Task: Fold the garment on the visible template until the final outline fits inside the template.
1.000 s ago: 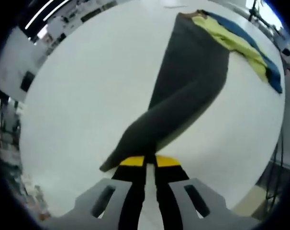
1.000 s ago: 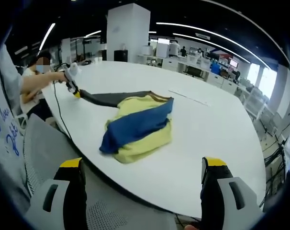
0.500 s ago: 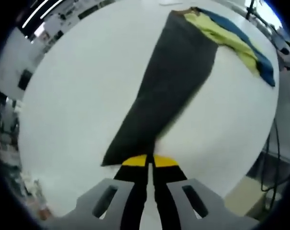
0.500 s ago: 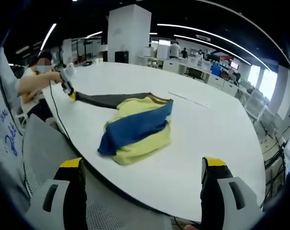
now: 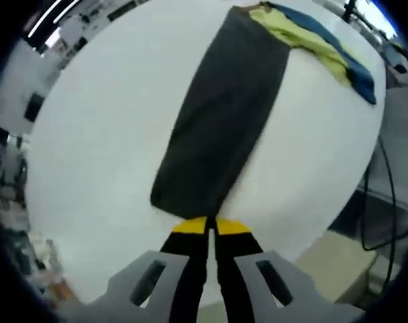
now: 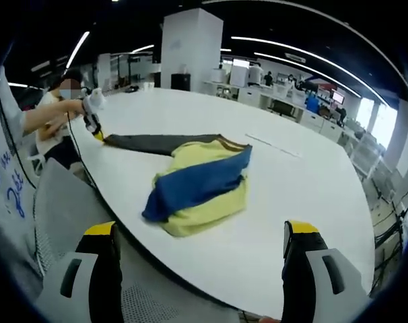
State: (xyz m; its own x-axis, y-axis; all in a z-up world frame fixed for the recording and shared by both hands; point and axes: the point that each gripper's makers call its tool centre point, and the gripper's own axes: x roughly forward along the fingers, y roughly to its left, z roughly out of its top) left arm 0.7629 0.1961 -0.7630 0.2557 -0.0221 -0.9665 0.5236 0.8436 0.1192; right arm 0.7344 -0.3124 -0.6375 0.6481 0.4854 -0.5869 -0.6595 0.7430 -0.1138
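The left claw (image 5: 205, 225) is pinching the garment's (image 6: 197, 185) dark sleeve (image 5: 221, 114) across the white worktop (image 6: 305, 195); the right claw (image 6: 198, 235) is hanging wide apart in a bright office.

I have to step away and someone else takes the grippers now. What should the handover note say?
Left gripper: shut on the end of the dark sleeve, drawn out straight and lying flat on the white table.
Right gripper: open, holding nothing, off the near table edge.
Garment: yellow and blue body bunched in a heap mid-table.
Done: one sleeve spread out.
Left: flatten the body, fold everything. I see no template outline; a thin strip lies beyond the heap.
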